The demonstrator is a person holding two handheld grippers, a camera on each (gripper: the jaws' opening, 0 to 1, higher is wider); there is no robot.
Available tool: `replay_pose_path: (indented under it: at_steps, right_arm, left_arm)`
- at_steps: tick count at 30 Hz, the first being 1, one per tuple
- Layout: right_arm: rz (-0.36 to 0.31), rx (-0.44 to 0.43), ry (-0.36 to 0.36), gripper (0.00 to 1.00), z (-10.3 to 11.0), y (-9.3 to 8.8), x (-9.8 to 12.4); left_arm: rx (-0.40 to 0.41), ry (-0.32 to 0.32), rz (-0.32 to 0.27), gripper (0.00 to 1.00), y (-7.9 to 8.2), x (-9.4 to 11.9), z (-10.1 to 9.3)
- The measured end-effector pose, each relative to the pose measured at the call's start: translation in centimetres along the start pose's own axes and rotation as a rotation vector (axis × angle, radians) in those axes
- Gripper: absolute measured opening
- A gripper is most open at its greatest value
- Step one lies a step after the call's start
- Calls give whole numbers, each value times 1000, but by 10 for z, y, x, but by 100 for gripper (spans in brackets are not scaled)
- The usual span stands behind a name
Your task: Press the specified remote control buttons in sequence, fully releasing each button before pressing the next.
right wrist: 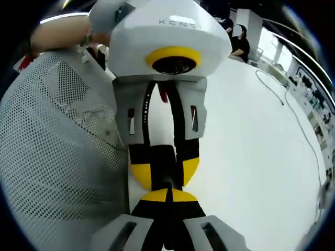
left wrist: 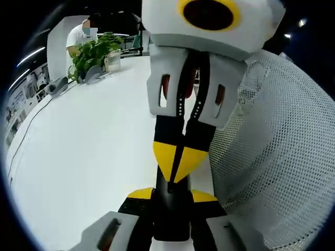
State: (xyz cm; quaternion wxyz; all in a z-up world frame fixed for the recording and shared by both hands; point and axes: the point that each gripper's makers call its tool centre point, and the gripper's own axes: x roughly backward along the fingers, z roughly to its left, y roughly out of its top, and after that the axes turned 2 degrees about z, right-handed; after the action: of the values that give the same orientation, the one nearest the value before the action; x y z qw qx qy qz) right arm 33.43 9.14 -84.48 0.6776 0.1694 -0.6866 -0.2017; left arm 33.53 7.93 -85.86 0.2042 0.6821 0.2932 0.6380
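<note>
While the left hand-held gripper point(left wrist: 171, 195) was clamped on the black remote control point(left wrist: 170, 222) above the white counter point(left wrist: 89, 157), the right hand-held gripper point(left wrist: 178, 163), jaws together, touched the remote's upper end.

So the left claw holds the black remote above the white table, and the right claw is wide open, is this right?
Not quite. The right claw is shut, with its yellow tips together, as the left gripper view shows. The left claw does hold the black remote above the white table.
</note>
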Motion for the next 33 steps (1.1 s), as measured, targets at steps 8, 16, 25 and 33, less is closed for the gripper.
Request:
replay_pose_path:
  at_steps: [8,16,25,33]
  right_arm:
    - [33,58,2,0,0,-4,-5]
    - [50,88,-17,0,-1,-4,-6]
    - [15,43,-24,0,-2,-3,-5]
    - [2,56,-16,0,1,0,-7]
  left_arm:
    - [11,-2,-5,24,0,0,1]
    - [19,-3,-8,24,1,0,0]
    - [22,-3,-7,24,1,0,1]
    - [24,-5,-8,24,0,0,0]
